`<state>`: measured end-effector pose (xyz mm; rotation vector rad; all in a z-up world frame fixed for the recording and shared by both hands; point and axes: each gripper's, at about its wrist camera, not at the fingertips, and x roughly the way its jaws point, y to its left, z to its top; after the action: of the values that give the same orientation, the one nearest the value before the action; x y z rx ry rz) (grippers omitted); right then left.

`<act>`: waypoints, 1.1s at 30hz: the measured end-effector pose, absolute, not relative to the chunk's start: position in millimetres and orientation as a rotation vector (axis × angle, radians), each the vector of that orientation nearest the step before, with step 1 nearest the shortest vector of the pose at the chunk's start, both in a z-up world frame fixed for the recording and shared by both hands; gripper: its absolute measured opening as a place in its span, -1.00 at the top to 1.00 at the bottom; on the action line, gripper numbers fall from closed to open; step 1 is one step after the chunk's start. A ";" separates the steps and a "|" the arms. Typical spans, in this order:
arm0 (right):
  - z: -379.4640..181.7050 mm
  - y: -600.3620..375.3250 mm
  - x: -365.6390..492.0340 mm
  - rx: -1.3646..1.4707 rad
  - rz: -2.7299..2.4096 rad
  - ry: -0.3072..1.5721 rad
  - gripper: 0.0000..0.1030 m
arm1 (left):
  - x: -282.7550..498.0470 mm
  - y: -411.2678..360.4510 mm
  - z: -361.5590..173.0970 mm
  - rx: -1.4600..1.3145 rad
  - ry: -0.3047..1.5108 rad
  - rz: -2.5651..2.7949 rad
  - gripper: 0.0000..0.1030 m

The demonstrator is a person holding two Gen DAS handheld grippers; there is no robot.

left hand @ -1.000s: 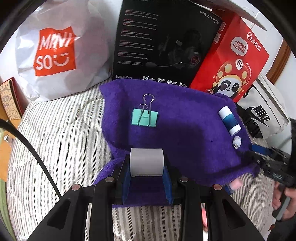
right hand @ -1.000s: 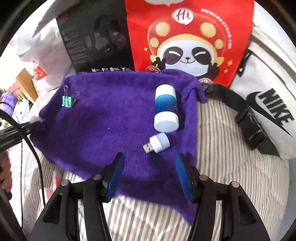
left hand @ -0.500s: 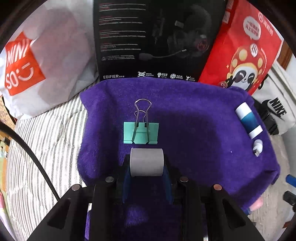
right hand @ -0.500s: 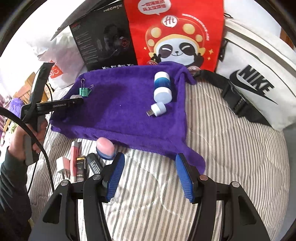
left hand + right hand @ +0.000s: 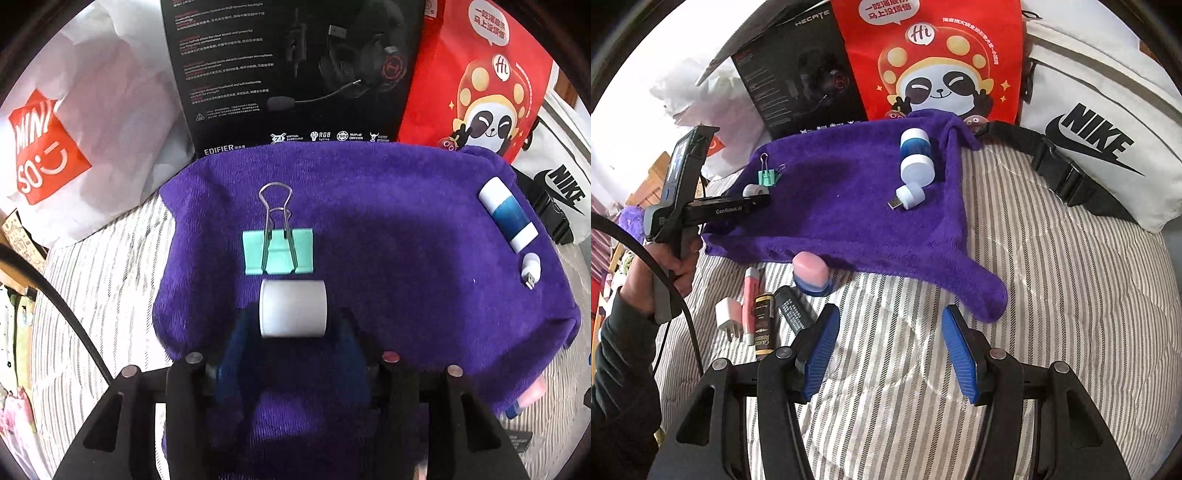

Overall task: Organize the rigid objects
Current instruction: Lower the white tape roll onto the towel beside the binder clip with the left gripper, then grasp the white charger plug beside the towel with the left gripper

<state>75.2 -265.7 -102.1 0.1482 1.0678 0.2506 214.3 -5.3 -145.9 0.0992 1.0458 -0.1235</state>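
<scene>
- Left gripper point(image 5: 293, 325) is clamped on a white cylinder point(image 5: 293, 308), held low over the purple towel point(image 5: 406, 229); its long axis runs crosswise between the fingers
- just ahead, nearly touching, a mint binder clip point(image 5: 277, 251) is seen, handles pointing away
- right gripper point(image 5: 890, 350) is held spread and empty over the striped bed point(image 5: 1052, 295), well apart, so the set-down is judged to fall to the left.

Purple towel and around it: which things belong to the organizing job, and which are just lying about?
Job: grey roll in left claw, binder clip, blue tube, USB plug, towel.

Lying about: headset box, red bag, Nike bag.
</scene>
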 end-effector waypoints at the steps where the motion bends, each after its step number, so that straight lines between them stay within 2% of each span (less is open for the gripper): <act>1: -101.9 -265.3 73.7 0.153 0.256 1.068 -0.11 | 211.9 -4.0 -145.5 0.090 1.050 -0.124 0.06; 6: -98.0 -262.5 64.1 0.150 0.265 1.059 -0.11 | 184.8 -1.7 -130.1 0.099 1.033 -0.132 0.07; 14: -94.0 -264.9 53.3 0.153 0.235 1.047 -0.12 | 99.8 -21.3 -92.9 0.174 0.957 -0.339 0.06; 24: -88.8 -266.5 31.8 0.120 0.198 1.041 -0.12 | 48.0 -24.5 -118.2 0.194 1.014 -0.471 0.05; 30: -88.4 -274.4 19.7 0.118 0.171 1.039 -0.13 | 36.3 -39.3 -129.8 0.299 1.003 -0.516 -0.09; 33: -89.6 -280.1 15.3 0.123 0.159 1.040 -0.13 | 36.4 -45.2 -136.7 0.367 1.006 -0.529 -0.09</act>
<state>15.3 -280.1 -89.6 0.1226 1.0404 0.1590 36.4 -45.2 -136.7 0.3673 1.0056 -0.5290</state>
